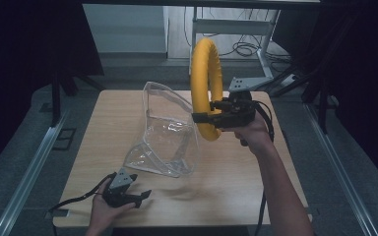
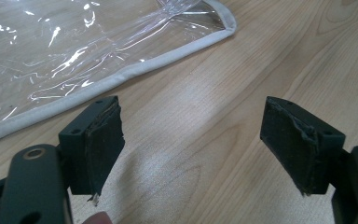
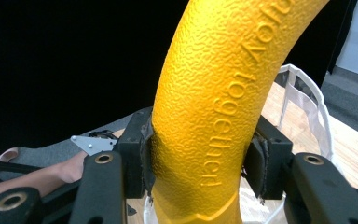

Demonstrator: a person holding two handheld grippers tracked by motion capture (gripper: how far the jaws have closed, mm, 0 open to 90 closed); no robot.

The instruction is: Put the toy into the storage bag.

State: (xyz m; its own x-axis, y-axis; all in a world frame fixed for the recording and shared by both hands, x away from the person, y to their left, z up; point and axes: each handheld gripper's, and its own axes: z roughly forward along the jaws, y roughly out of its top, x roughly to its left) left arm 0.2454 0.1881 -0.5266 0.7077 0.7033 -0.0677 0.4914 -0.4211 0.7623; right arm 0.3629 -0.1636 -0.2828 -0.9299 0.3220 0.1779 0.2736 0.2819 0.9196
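High view is showing the right tool point(image 1: 207, 117) clamping the upright yellow ring point(image 1: 205, 88) just right of the clear bag point(image 1: 165, 132); left tool point(image 1: 139, 196) is resting open at lower left.

Open wood lies along the bench's point(image 1: 256, 191) near edge and right half. A clear plastic bag point(image 1: 165, 132) stands mid-bench, blocking the way across the centre. Just beside its right side a yellow ring point(image 1: 205, 83) rises upright, narrowing the passage there; the bench's far left corner stays bare.
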